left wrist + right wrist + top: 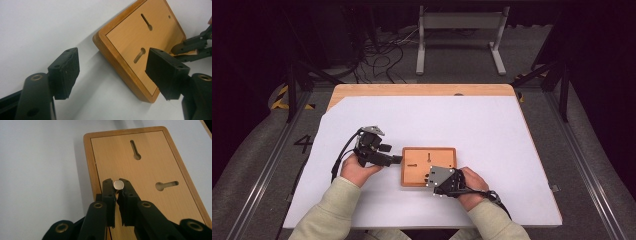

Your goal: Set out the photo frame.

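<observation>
Wooden board (429, 165), keyhole slots up, mid-table on white sheet. Left gripper (112, 72) jaws apart, just left of board. Right gripper (118, 188) clamped on small metal disc (118, 185) over board's near edge. Risk: thin pinch at jaw tips; disc may slip out.

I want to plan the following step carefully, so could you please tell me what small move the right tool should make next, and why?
Probably carry the small silver disc to one keyhole slot in the wooden board: the right tool is shut on it above the board, while the left tool is open at the board's edge.
</observation>
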